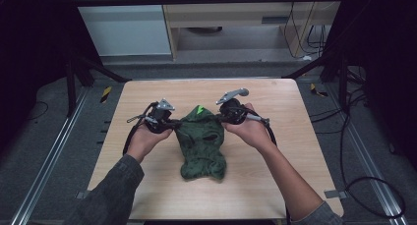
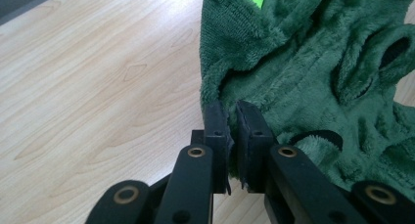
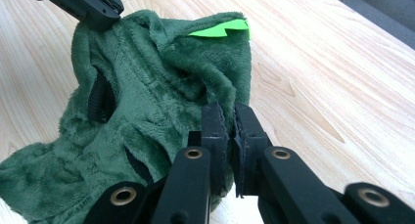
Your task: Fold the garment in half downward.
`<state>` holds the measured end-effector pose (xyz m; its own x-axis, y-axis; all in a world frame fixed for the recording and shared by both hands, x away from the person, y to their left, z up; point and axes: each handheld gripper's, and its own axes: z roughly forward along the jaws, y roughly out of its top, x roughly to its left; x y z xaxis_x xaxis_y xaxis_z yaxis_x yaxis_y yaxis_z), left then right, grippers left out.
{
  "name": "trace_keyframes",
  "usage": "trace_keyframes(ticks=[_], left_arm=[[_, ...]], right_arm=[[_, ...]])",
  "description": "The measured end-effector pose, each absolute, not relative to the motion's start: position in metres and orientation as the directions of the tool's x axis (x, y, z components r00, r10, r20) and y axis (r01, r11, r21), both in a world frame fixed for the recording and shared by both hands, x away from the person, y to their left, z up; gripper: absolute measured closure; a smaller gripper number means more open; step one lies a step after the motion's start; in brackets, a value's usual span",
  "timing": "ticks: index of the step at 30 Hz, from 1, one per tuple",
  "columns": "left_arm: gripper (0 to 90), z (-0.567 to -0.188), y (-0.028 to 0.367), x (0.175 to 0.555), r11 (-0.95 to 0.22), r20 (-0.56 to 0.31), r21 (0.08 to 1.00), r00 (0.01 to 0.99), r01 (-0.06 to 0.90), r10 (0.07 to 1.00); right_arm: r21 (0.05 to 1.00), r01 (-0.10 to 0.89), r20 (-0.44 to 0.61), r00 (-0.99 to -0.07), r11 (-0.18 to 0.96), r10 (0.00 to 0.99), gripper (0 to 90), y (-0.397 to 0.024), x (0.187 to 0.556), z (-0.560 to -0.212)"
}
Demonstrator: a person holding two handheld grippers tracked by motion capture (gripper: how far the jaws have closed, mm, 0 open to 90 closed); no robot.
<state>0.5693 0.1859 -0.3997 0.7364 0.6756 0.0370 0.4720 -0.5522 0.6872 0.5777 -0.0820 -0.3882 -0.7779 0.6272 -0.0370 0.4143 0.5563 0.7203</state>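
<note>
Each hand-held gripper, left (image 1: 168,124) and right (image 1: 222,115), pinches an edge of the green garment (image 1: 201,141); its top is raised, its bottom rests on the surface (image 1: 147,185), unfolded.

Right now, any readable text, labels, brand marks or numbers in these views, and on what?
None readable.
Green fleece garment: no print; its bright green patch is a plain jagged shape, no letters.
Wooden table: bare grain, no marks.
Yellow-black tape on the floor: hazard stripes, no words.
</note>
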Motion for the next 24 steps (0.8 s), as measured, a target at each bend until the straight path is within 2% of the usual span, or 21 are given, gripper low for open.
trace_keyframes(ticks=[24], left_arm=[[83.8,-0.378,0.164,0.584,-0.575,0.085,0.684,0.734,0.449,0.674]], right_arm=[[0.756,0.414,-0.044,-0.741,0.507,0.67,85.3,-0.105,0.585,-0.376]])
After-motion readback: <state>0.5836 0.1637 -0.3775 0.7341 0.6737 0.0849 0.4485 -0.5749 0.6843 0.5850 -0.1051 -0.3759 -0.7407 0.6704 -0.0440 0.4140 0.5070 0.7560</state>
